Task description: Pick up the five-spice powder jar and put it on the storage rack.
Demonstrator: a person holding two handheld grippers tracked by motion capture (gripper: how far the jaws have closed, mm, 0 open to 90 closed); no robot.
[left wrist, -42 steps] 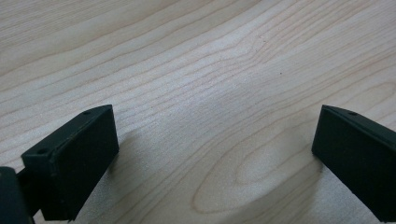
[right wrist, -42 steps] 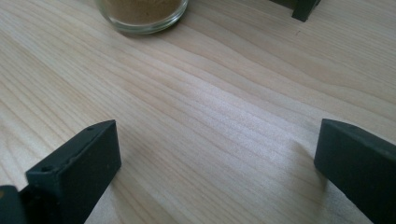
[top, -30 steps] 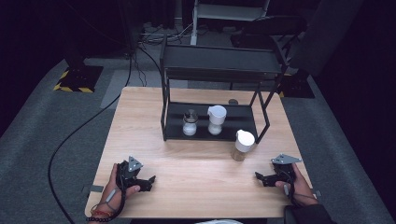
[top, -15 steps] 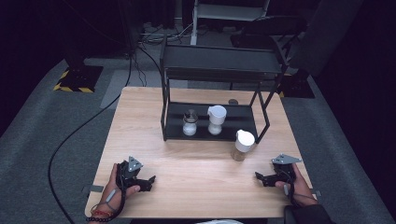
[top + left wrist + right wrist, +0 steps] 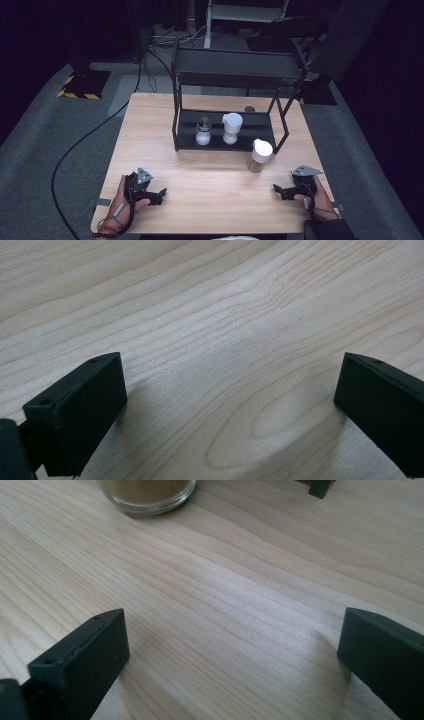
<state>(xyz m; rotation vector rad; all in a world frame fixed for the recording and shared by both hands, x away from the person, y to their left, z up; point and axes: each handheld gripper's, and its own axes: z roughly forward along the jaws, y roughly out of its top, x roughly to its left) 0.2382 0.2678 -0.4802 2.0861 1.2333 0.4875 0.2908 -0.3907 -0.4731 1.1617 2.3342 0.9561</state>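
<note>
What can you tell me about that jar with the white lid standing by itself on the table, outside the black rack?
The jar is small, of clear glass, with a white lid and a brownish powder inside, whose base shows in the right gripper view. It stands upright on the wooden table, just in front of the black rack near its front right leg, seemingly not touching it. Nothing grips it; the right gripper, jaws open, lies nearest.

The pale wooden table (image 5: pixel 210 175) has a smooth, matt top with visible grain. The black metal two-tier rack (image 5: pixel 235 75) looks matt, as do the black plastic jaws of both grippers. The clear glass jar of brown powder (image 5: pixel 147 492) is glossy, with a smooth white lid (image 5: pixel 262 149).
</note>
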